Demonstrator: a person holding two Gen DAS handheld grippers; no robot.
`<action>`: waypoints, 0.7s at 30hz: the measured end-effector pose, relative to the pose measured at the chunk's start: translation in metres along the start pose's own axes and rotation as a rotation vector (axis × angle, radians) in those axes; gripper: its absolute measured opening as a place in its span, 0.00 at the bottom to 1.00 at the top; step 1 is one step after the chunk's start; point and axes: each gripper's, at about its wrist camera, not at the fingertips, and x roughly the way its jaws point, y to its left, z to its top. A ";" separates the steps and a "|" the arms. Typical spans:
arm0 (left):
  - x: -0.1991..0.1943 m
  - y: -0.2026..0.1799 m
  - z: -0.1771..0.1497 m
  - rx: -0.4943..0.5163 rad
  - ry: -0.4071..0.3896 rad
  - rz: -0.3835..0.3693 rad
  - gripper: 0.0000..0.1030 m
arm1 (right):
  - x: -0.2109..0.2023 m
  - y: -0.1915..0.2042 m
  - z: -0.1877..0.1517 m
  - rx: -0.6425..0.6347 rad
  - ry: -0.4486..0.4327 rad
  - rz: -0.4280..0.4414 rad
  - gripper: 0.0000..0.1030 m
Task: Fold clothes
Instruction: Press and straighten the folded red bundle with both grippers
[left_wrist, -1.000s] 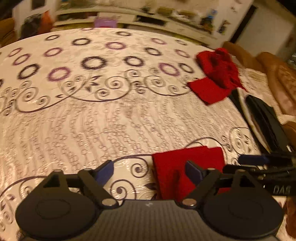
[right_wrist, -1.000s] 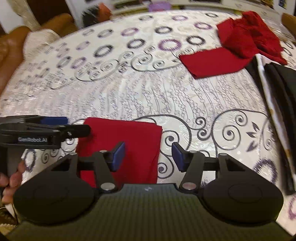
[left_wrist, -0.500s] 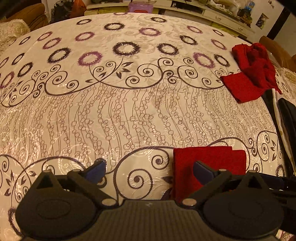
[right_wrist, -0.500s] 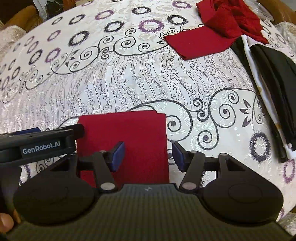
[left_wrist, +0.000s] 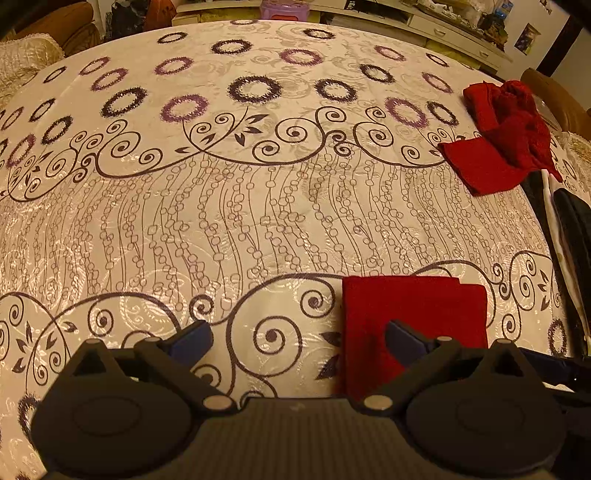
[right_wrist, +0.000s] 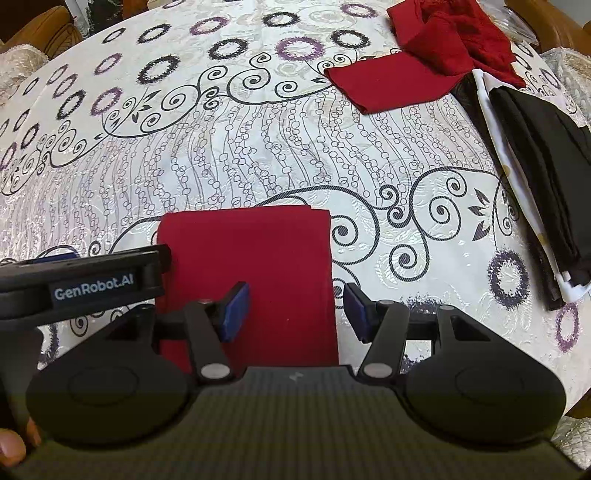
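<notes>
A folded red cloth lies flat near the front edge of the patterned tablecloth; it also shows in the left wrist view. My right gripper is open above its near right part, holding nothing. My left gripper is open and empty, its right finger over the cloth's left part; it shows in the right wrist view at the cloth's left edge. Another folded red cloth and a crumpled red garment lie at the far right.
Folded black and white clothes are stacked along the right edge of the table. A brown chair stands at the far right. Shelves with clutter run behind the table.
Both grippers have risen and tilted down, so the views look more from above. The folded red cloth stays put. Both grippers stay open.
</notes>
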 end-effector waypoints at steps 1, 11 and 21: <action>-0.001 0.000 -0.001 -0.001 0.000 -0.001 1.00 | -0.001 0.000 -0.001 -0.001 -0.001 0.000 0.62; -0.011 0.002 -0.011 -0.001 -0.006 0.022 1.00 | -0.008 0.000 -0.012 0.003 0.006 0.014 0.62; -0.027 0.002 -0.022 0.012 -0.026 0.044 1.00 | -0.020 -0.003 -0.025 0.016 -0.005 0.029 0.62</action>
